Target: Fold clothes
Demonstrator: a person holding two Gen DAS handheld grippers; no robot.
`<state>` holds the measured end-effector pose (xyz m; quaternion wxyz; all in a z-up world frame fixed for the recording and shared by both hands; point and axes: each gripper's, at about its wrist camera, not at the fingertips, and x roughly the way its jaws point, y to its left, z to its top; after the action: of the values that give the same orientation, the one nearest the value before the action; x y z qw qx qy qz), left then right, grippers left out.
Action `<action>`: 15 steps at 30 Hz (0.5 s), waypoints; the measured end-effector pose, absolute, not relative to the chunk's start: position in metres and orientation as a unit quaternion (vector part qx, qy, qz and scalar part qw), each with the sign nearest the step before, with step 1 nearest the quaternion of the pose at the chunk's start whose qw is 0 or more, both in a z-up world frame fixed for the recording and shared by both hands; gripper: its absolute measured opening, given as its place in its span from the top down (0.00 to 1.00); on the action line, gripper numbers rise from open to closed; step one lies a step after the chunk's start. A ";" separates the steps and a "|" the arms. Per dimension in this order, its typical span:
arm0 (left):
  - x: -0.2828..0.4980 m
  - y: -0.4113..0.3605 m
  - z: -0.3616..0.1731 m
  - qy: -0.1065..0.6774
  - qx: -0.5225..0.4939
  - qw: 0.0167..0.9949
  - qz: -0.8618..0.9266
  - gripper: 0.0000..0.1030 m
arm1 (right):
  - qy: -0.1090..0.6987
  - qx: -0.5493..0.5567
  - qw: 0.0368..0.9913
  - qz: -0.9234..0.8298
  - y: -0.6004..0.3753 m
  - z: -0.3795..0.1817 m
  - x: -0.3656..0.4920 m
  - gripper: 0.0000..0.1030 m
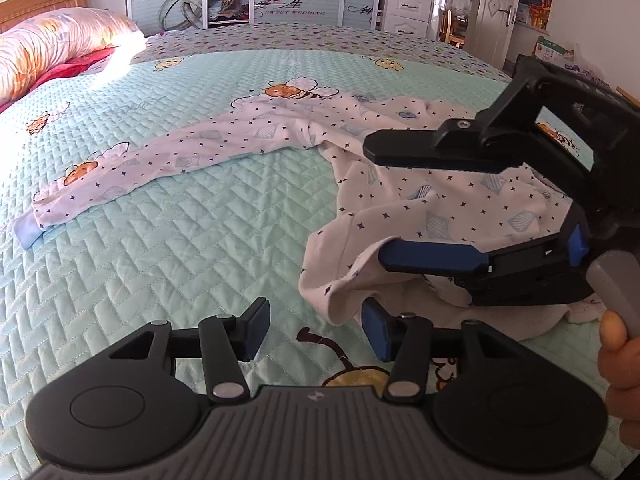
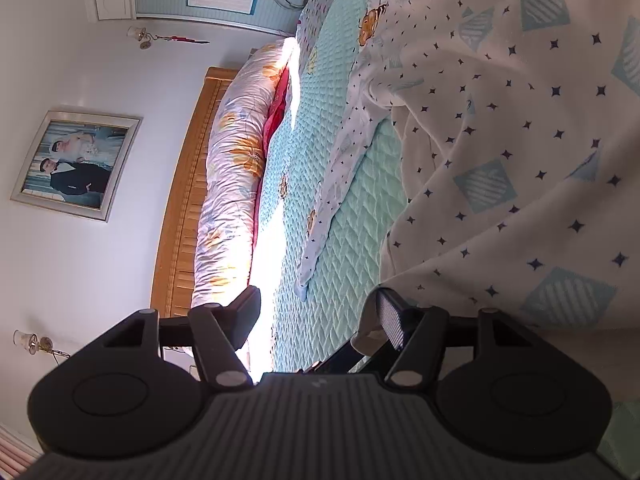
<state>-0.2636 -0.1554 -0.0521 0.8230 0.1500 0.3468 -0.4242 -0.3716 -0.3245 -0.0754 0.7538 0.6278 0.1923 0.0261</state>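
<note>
Beside the star-print pyjama trousers (image 1: pixel 420 196), the left gripper (image 1: pixel 316 330) and right gripper (image 1: pixel 380 204) are gaping empty; judging, regripping the crumpled leg comes next.

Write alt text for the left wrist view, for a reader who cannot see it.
A white star-patterned garment lies spread across a mint quilted bedspread, one long leg stretching left. The right gripper reaches in from the right, jaws open around the garment's bunched near edge. The left gripper hovers open at the bottom, with nothing between its fingers.
</note>
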 end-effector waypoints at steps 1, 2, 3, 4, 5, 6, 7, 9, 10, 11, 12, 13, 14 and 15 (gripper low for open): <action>-0.264 -0.156 -0.051 0.342 0.155 0.825 -0.423 0.48 | 0.192 0.628 0.754 0.027 -0.324 -0.075 -0.373 0.37; -0.265 -0.156 -0.051 0.337 0.161 0.826 -0.421 0.48 | 0.192 0.628 0.753 0.028 -0.324 -0.076 -0.373 0.37; -0.266 -0.156 -0.049 0.331 0.166 0.827 -0.423 0.48 | 0.192 0.628 0.753 0.028 -0.324 -0.075 -0.373 0.37; -0.267 -0.156 -0.047 0.325 0.169 0.827 -0.426 0.48 | 0.193 0.628 0.754 0.029 -0.324 -0.075 -0.373 0.37; -0.268 -0.156 -0.045 0.319 0.173 0.827 -0.429 0.48 | 0.193 0.627 0.754 0.029 -0.324 -0.075 -0.372 0.37; -0.269 -0.156 -0.044 0.313 0.177 0.827 -0.432 0.48 | 0.194 0.627 0.754 0.029 -0.323 -0.075 -0.373 0.37; -0.270 -0.156 -0.042 0.310 0.178 0.827 -0.434 0.48 | 0.194 0.627 0.754 0.029 -0.324 -0.075 -0.374 0.37; -0.272 -0.157 -0.039 0.304 0.181 0.826 -0.439 0.48 | 0.194 0.627 0.754 0.029 -0.324 -0.075 -0.375 0.37; -0.273 -0.157 -0.038 0.302 0.182 0.825 -0.441 0.48 | 0.194 0.628 0.754 0.028 -0.324 -0.075 -0.375 0.37; -0.274 -0.159 -0.037 0.298 0.189 0.825 -0.443 0.47 | 0.194 0.628 0.753 0.027 -0.324 -0.076 -0.375 0.37; -0.275 -0.160 -0.038 0.294 0.196 0.825 -0.441 0.47 | 0.194 0.629 0.753 0.027 -0.324 -0.076 -0.376 0.37; -0.274 -0.162 -0.039 0.292 0.202 0.826 -0.439 0.47 | 0.194 0.629 0.752 0.027 -0.324 -0.076 -0.376 0.37; -0.273 -0.162 -0.040 0.290 0.205 0.827 -0.436 0.47 | 0.194 0.629 0.752 0.026 -0.325 -0.076 -0.377 0.36; -0.272 -0.162 -0.040 0.289 0.208 0.828 -0.433 0.47 | 0.194 0.629 0.752 0.026 -0.325 -0.076 -0.377 0.36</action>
<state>-0.2722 -0.1621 -0.0404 0.8280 0.2080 0.2887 -0.4335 -0.3770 -0.3246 -0.0765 0.7523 0.6291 0.1938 0.0264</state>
